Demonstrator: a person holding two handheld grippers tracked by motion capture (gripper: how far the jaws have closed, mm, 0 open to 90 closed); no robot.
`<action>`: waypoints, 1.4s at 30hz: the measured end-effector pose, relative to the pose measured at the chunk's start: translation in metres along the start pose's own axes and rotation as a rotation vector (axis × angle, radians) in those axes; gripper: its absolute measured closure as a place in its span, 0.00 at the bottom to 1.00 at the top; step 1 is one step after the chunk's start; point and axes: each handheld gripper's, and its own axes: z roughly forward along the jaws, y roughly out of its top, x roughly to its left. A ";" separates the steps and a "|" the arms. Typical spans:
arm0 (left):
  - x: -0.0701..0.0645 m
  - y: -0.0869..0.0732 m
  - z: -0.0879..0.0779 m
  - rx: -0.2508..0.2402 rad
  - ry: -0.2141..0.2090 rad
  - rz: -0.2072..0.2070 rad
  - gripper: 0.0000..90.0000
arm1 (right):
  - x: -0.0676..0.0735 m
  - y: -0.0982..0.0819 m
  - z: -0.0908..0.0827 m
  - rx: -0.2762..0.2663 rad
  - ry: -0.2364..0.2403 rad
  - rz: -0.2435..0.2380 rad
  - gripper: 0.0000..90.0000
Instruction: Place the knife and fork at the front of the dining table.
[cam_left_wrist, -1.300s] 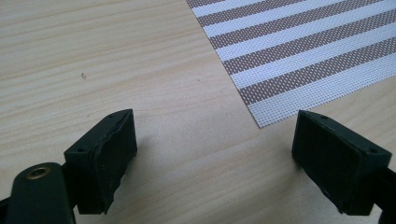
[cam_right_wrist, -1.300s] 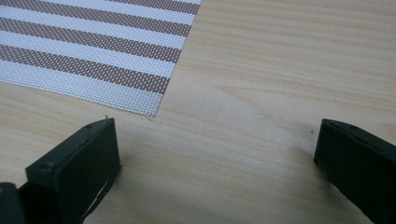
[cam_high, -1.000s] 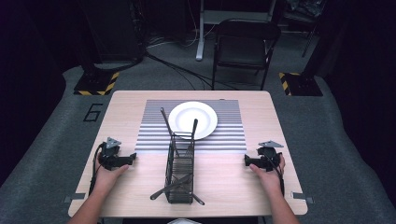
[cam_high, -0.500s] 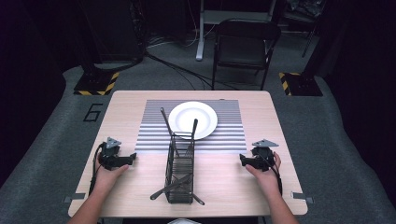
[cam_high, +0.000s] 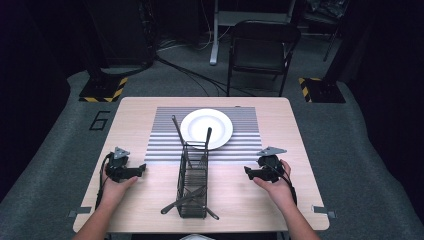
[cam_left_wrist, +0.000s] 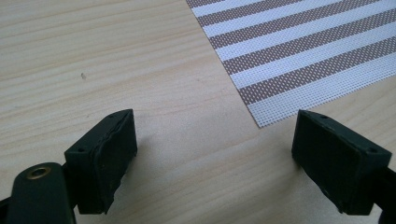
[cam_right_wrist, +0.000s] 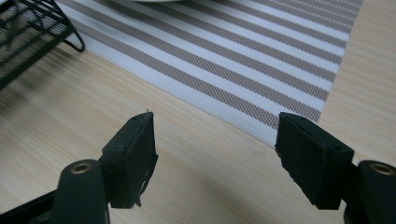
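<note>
Table (cam_high: 135, 107): light wood, with a striped mat (cam_high: 165, 140) lying on it.
Plate (cam_high: 206, 128): white, on the mat.
Wire basket (cam_high: 193, 185): between both grippers, utensils inside.
Left gripper (cam_high: 141, 169): jaws apart, holding nothing.
Right gripper (cam_high: 247, 171): jaws apart, holding nothing.

We cannot tell which utensils (cam_high: 176, 134) stand in the wire rack (cam_high: 192, 187), and the right gripper view crops the plate (cam_right_wrist: 144, 1) to a sliver.

Your mat (cam_high: 165, 142) lies along the tabletop's (cam_high: 135, 107) far edge, carrying the plate (cam_high: 220, 125). The basket (cam_high: 192, 185) stands toward the near edge, midway between your grippers.
</note>
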 end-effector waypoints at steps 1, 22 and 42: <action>0.000 0.000 0.000 0.000 0.000 0.000 0.16 | 0.003 0.003 -0.002 -0.002 0.006 0.003 0.32; 0.000 0.000 0.000 0.000 0.000 0.000 0.16 | 0.047 0.075 -0.023 -0.077 0.187 -0.121 0.39; 0.000 0.000 0.000 -0.003 0.001 -0.004 0.16 | 0.073 0.108 -0.010 -0.090 0.274 -0.156 0.53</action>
